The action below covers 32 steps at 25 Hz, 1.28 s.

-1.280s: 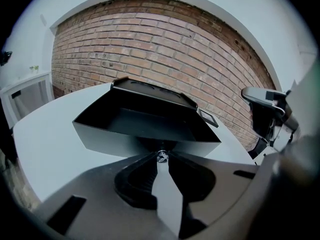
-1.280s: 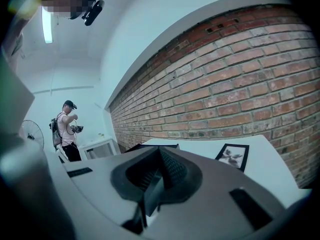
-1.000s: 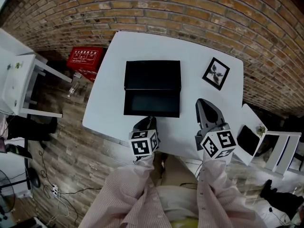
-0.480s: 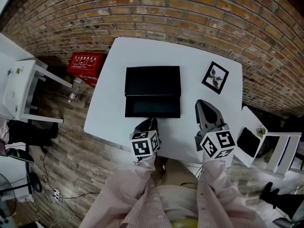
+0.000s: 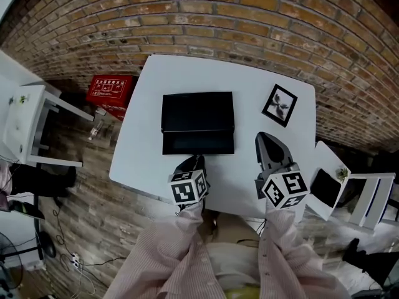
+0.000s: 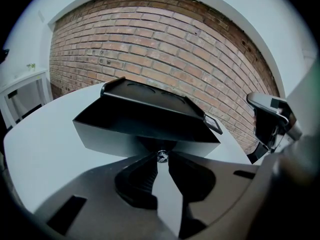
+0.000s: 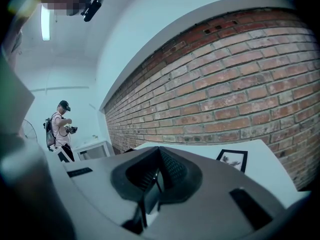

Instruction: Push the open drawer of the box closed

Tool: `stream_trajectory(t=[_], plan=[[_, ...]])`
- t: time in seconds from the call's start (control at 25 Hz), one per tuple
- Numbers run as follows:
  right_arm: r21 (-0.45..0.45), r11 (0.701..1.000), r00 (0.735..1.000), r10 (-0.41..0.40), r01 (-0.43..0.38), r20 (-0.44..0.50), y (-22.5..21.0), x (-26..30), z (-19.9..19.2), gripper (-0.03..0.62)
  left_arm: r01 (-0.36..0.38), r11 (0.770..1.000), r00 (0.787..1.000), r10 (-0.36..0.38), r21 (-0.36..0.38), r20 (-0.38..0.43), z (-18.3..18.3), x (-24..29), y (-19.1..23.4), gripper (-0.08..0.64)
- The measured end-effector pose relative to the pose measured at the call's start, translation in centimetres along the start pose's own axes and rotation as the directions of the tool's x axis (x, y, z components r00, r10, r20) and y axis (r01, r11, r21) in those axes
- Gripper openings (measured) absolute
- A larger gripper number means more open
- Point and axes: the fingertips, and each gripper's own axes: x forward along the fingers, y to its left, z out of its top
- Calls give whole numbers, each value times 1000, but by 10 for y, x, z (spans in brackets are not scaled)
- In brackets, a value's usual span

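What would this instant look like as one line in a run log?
left gripper: shut on knob | drawer: partly open | right gripper: shut, empty, over table

My head camera looks steeply down on the box (image 5: 197,112), which my left gripper camera also faces, close up.

From your head, the body and marker cube of your left gripper (image 5: 198,157) hid its jaws and the spot where they met the drawer (image 5: 198,143). The drawer's inside was too dark to make out. In the left gripper view the jaws, closed around the knob (image 6: 161,156), covered most of it. The print on the red box (image 5: 111,87) and the subject of the framed picture (image 5: 279,104) were too small to tell. So was whatever the distant person (image 7: 61,126) held. The white stand (image 5: 25,120) ran off the left edge.
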Motion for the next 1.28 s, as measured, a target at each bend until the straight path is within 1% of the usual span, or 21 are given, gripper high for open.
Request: stream_trajectory(t=[1.28], plan=[[14, 999, 999, -47, 47, 7, -26, 21, 6, 3, 10, 1000, 1000, -10, -10, 10, 41, 33, 6, 63]])
